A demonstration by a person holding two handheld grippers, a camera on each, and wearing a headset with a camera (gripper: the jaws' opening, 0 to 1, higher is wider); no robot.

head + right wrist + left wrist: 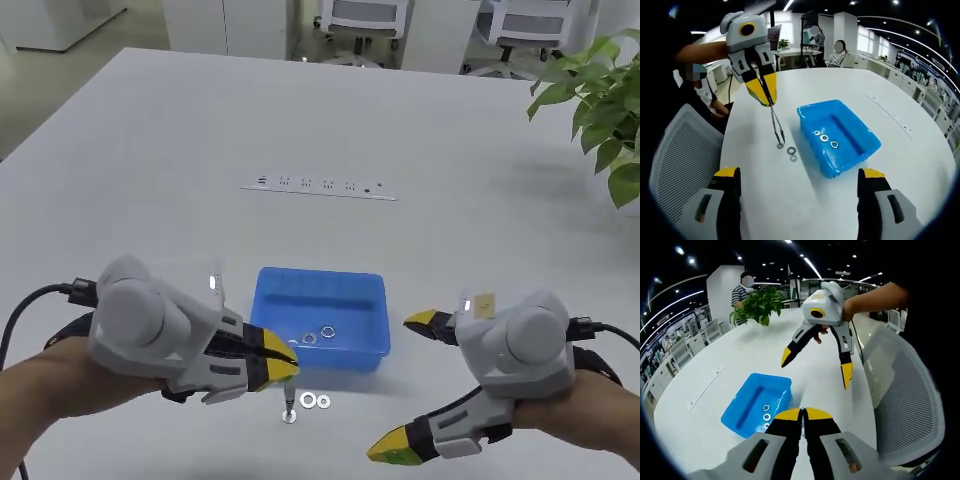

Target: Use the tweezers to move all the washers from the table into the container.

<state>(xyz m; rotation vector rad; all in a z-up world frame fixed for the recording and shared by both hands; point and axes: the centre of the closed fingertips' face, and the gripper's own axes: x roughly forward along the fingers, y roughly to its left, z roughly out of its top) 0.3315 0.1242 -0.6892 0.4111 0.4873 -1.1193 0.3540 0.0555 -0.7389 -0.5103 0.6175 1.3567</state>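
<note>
In the head view I am seeing the left gripper (285,365) pinching its jaws tight on thin metal tweezers (287,398). They are mostly hidden under the yellow tips, and only the lower end is poking out, pointing down at the white table (150,150). Three small round metal washers (308,401) are lying loose near the table's near edge, just in front of the blue rectangular plastic container (322,285). One is sitting right at the tweezer tip, but I cannot tell whether it is being touched. The right gripper (405,385) is spreading wide and holding nothing.

In the left gripper view the jaws are sitting together and hiding the tweezers, and two washers are showing inside the container (747,407).

In the right gripper view three washers are lying inside the container (847,127) and three beside it on the table.
</note>
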